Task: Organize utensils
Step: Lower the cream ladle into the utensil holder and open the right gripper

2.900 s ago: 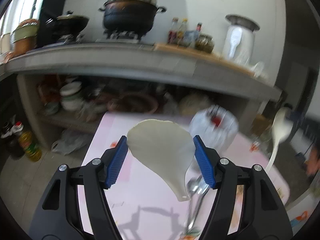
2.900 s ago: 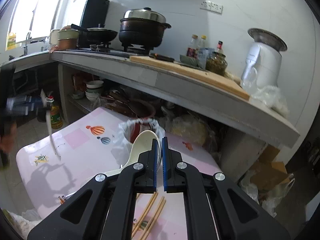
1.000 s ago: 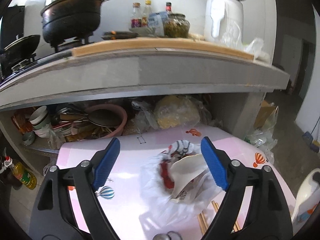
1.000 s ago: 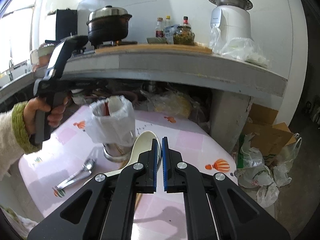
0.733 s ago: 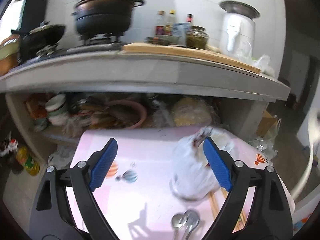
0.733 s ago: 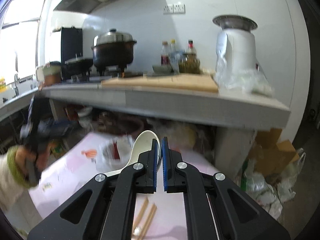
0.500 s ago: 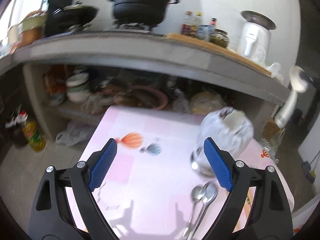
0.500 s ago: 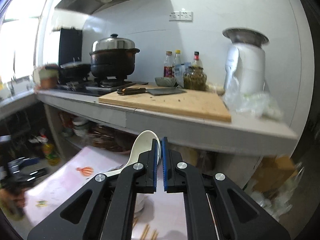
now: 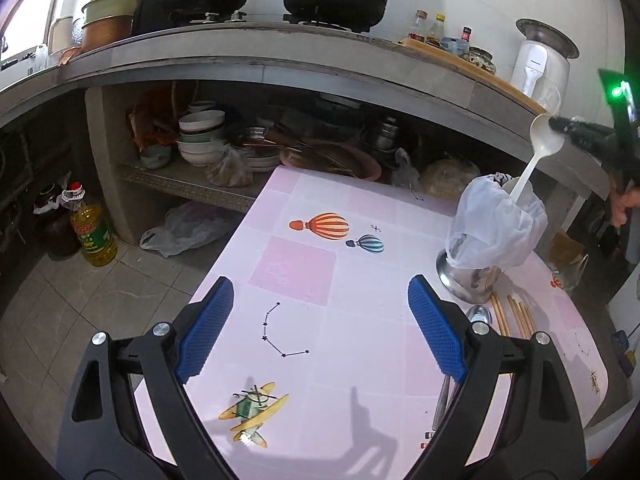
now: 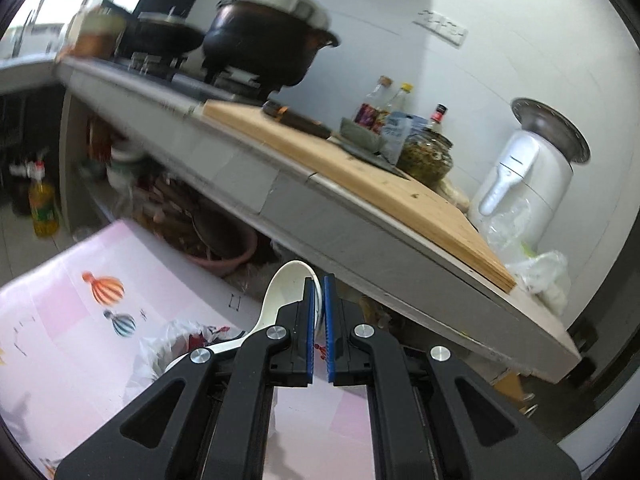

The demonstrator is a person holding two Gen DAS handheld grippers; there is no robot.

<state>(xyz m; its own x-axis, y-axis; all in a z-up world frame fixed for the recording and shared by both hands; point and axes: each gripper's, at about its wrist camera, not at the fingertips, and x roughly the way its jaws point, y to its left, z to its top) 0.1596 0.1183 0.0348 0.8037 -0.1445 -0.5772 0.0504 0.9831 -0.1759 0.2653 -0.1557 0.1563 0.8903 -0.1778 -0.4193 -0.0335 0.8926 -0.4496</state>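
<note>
My left gripper (image 9: 320, 328) is open and empty above the pink table (image 9: 320, 280). A steel utensil holder lined with a white plastic bag (image 9: 494, 228) stands at the table's right. My right gripper (image 10: 317, 320) is shut on the bowl of a white ladle (image 10: 288, 288); in the left wrist view that ladle (image 9: 536, 160) hangs handle-down into the holder. The holder also shows below the right gripper (image 10: 176, 344). Two metal spoons (image 9: 478, 316) and wooden chopsticks (image 9: 516, 316) lie on the table by the holder's base.
A concrete counter (image 9: 280, 52) with pots, a wooden cutting board (image 10: 360, 168), bottles and a white appliance (image 9: 540, 64) runs behind the table. Bowls and pans (image 9: 200, 136) fill the shelf under it. An oil bottle (image 9: 92, 236) stands on the floor at left.
My left gripper let go of the white flat utensil into the holder and drew back, open. My right gripper carried the white ladle up over the holder, handle now dipping in.
</note>
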